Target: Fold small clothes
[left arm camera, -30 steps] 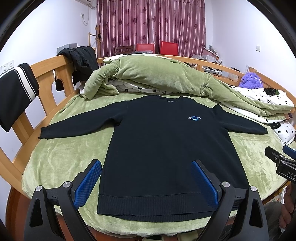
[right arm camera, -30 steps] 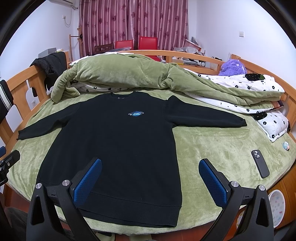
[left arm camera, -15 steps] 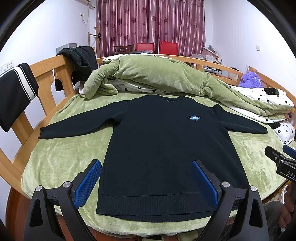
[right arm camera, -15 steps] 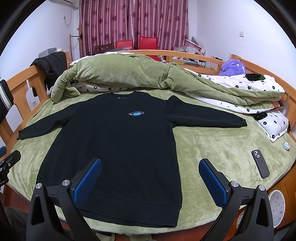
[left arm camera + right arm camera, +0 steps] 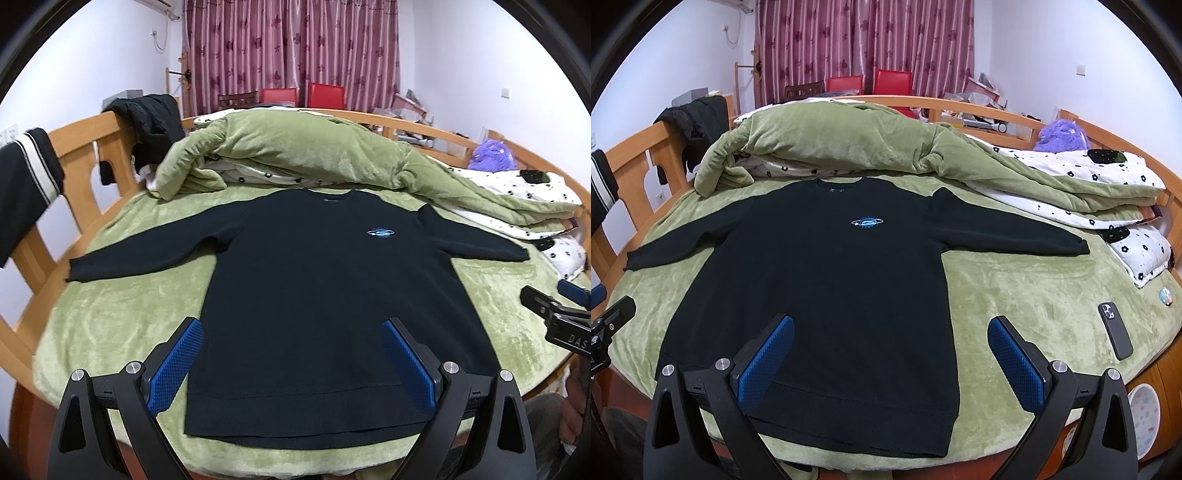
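Black long-sleeved sweater [image 5: 317, 295] lies flat on the green plush bed cover [image 5: 122, 314], just ahead of left claw [image 5: 291, 363] and right claw [image 5: 891, 363], both released, holding nothing.

Black sweater [image 5: 325, 295], green blanket [image 5: 122, 317], maroon flowered curtains [image 5: 288, 48], blue-padded tongs [image 5: 291, 363].
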Demonstrator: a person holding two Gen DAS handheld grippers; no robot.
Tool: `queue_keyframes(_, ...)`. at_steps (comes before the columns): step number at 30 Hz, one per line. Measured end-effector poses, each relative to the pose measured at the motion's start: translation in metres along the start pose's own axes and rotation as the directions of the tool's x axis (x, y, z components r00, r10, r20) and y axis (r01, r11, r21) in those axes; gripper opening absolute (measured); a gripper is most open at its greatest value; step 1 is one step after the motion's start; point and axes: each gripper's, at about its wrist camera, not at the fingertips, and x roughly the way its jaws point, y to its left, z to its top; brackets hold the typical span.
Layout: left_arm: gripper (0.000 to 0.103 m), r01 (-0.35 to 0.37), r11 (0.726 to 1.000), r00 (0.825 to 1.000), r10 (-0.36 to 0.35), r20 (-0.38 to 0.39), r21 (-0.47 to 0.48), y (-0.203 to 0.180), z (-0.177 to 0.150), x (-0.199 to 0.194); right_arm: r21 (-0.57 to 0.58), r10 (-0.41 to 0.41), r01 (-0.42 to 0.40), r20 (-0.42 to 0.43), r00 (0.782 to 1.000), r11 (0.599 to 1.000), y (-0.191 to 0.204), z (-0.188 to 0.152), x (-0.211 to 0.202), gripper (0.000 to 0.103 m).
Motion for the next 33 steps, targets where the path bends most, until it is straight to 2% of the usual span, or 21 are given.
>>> queue_keyframes(6,0.098,0.043,0.998,0.999,-0.044,-0.012,-0.043,0.015,-0.004,0.022,-0.003,0.039,-0.039,0.013,0.999,0.999,-0.004,-0.002,0.01,0.103)
queue_keyframes(12,0.096,0.046,0.992,0.994,-0.057,-0.092,-0.116,0.046,-0.007,0.066,-0.026,0.046,-0.048,-0.061,0.997,0.999,-0.01,-0.001,0.039,0.103)
queue_keyframes(15,0.093,0.052,0.982,0.984,-0.081,-0.157,-0.18,0.065,-0.006,0.092,-0.041,0.074,-0.076,-0.046,0.996,0.996,-0.009,0.001,0.046,0.103)
queue_keyframes(17,0.093,0.051,0.97,0.981,-0.094,-0.172,-0.237,0.082,-0.005,0.103,-0.017,0.125,-0.125,-0.021,0.992,0.992,-0.007,0.003,0.048,0.103)
queue_keyframes(20,0.093,0.023,0.967,0.985,-0.066,-0.162,-0.255,0.098,0.0,0.111,0.017,0.216,-0.216,-0.01,0.976,0.976,0.003,0.012,0.057,0.103)
queue_keyframes(22,0.093,0.0,0.968,0.987,-0.04,-0.154,-0.249,0.108,0.005,0.117,0.01,0.24,-0.24,-0.001,0.971,0.971,0.012,0.02,0.063,0.102)
queue_keyframes(25,0.093,-0.003,0.97,0.988,-0.036,-0.153,-0.243,0.119,0.012,0.125,-0.044,0.217,-0.216,0.022,0.976,0.976,0.029,0.034,0.073,0.102)
queue_keyframes(28,0.093,-0.038,0.974,0.986,0.001,-0.168,-0.221,0.127,0.021,0.136,-0.085,0.214,-0.211,0.028,0.976,0.974,0.043,0.046,0.086,0.101)
queue_keyframes(33,0.093,-0.035,0.958,0.986,-0.013,-0.166,-0.283,0.149,0.028,0.155,-0.1,0.253,-0.25,0.025,0.967,0.963,0.056,0.056,0.111,0.097)
